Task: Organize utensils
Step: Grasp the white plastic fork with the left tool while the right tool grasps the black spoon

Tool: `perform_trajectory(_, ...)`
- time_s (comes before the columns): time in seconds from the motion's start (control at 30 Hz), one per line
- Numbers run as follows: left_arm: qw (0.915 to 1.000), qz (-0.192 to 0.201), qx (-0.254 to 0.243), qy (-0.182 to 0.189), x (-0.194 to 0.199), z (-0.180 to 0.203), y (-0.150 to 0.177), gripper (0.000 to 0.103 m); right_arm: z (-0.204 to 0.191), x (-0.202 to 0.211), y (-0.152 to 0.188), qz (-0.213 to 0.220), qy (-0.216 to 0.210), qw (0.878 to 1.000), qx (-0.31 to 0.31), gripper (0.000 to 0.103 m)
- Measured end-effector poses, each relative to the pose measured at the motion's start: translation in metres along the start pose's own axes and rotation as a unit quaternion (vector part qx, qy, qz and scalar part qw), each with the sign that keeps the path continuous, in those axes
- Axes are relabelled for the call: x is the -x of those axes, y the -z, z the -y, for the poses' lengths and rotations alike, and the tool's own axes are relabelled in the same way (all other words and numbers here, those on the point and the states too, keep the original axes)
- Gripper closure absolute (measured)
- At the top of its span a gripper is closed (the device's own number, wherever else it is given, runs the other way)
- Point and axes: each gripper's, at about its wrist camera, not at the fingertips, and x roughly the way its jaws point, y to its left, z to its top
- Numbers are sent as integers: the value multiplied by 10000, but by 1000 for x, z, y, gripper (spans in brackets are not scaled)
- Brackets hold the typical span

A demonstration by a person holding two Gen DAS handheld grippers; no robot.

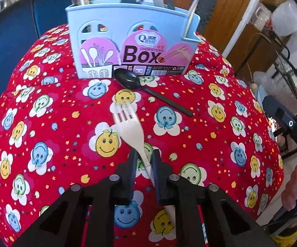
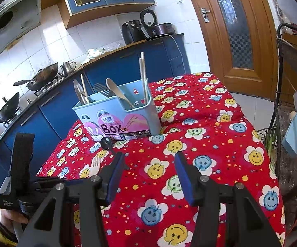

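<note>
left wrist view: the left gripper (image 1: 144,154) is clamping on the white fork (image 1: 131,127) handle, lying on the red cloth (image 1: 220,144) before the utensil box (image 1: 128,41), near a black spoon (image 1: 128,79). right wrist view: the right gripper (image 2: 149,160) is hovering with jaws apart, empty.

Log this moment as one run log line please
left gripper: shut on white fork | right gripper: open, empty | black spoon: on cloth by utensil box
</note>
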Motion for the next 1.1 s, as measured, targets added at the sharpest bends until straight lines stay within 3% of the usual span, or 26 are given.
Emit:
perform_trajectory(0.1,9997,71,176,164,2,-10,1,97,-7,-1,-2,-45,-3,9999,95,49)
perform_trajectory(0.37,9958,525,628,418,22,-44,4,97,-31,-15,-6,-289,-9,9988,386,49)
perform_trajectory(0.83,9836,1520,968,28,55,-98,-2,97,-75,-79,-12,-953,-92,9885,1168,50)
perform_trajectory(1.1,9796,1689,1087,80,57,-113,-3,97,-95,-118,-14,-1270,-51,9775,1686,54)
